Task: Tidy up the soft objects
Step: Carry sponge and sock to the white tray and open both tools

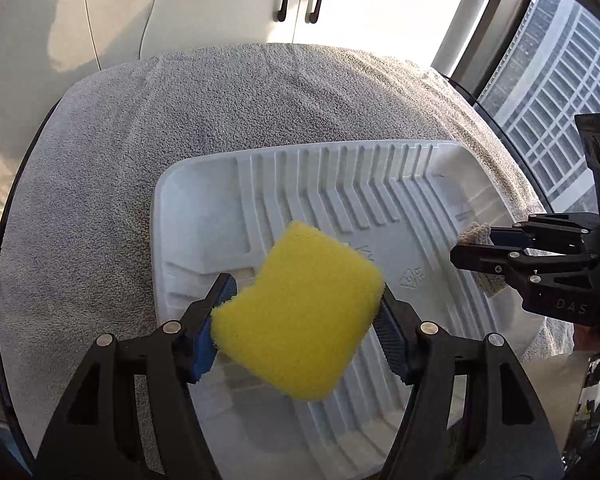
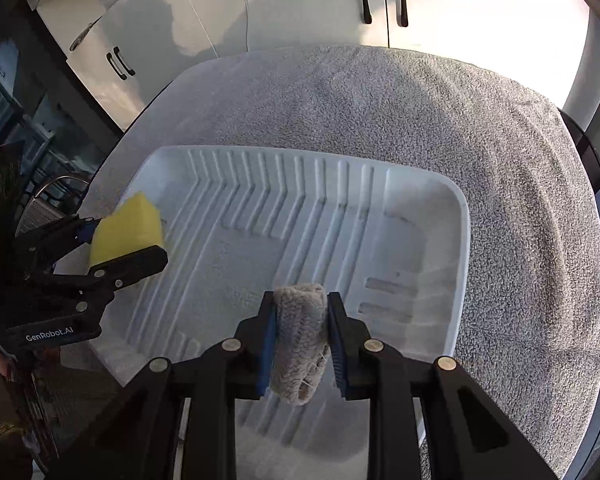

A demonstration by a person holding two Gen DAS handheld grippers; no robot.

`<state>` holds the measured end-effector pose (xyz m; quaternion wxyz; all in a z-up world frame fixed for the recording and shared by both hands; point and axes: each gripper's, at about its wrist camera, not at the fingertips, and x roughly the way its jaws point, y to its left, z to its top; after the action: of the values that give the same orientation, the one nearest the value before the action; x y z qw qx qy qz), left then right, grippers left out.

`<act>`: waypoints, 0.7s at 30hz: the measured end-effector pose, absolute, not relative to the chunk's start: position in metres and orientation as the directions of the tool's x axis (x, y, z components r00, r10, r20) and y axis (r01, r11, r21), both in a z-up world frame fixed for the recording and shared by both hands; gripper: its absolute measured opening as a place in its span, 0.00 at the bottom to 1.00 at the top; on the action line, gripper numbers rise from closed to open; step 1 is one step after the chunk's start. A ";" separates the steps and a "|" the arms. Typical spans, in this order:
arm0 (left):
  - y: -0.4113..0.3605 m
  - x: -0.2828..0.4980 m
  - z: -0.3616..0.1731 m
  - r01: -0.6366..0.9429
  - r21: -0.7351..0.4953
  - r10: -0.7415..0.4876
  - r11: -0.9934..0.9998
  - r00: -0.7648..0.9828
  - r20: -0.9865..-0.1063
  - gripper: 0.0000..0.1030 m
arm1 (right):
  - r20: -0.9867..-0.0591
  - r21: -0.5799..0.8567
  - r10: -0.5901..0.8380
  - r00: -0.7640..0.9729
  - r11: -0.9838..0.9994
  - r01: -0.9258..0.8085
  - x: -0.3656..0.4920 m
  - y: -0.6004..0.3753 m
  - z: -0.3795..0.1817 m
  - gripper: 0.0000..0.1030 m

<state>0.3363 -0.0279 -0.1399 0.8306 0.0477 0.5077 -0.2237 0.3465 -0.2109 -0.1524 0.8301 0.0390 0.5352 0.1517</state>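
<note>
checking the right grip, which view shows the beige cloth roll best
The right wrist view: the beige cloth roll sits centred, pinched in the right gripper. The left wrist view shows only bits of it behind that gripper's black fingers.

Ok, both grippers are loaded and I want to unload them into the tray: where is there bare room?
The white tray holds nothing: its whole ribbed floor is free, from far rim to near edge. The grey towel beyond and beside the tray is bare too. It is crowded only over the near side, where the left gripper holds the yellow sponge and the right gripper the rolled cloth.
</note>
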 end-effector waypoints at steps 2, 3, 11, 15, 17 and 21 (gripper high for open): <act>-0.034 0.335 -0.146 0.434 -0.120 -0.301 0.893 0.379 -0.875 0.64 | -0.886 0.218 0.281 0.369 0.954 -0.204 0.347 -0.210 -0.158 0.26; -0.037 0.333 -0.148 0.440 -0.094 -0.285 0.893 0.392 -0.874 0.65 | -0.889 0.212 0.276 0.365 0.955 -0.205 0.347 -0.208 -0.160 0.27; -0.038 0.334 -0.149 0.448 -0.110 -0.303 0.887 0.385 -0.872 0.75 | -0.891 0.199 0.270 0.365 0.955 -0.221 0.348 -0.198 -0.158 0.47; -0.035 0.335 -0.145 0.439 -0.121 -0.307 0.890 0.383 -0.871 0.75 | -0.888 0.178 0.255 0.382 0.958 -0.226 0.349 -0.194 -0.153 0.61; -0.033 0.336 -0.141 0.431 -0.117 -0.303 0.895 0.396 -0.867 0.75 | -0.885 0.187 0.260 0.386 0.958 -0.218 0.351 -0.196 -0.150 0.62; -0.021 0.339 -0.126 0.401 -0.099 -0.288 0.911 0.445 -0.848 0.76 | -0.873 0.208 0.269 0.406 0.960 -0.189 0.350 -0.206 -0.144 0.64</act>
<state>0.3392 -0.0214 -0.1257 0.8480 0.0582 0.4861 -0.2030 0.3501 -0.2060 -0.1440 0.8375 0.0381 0.5277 0.1369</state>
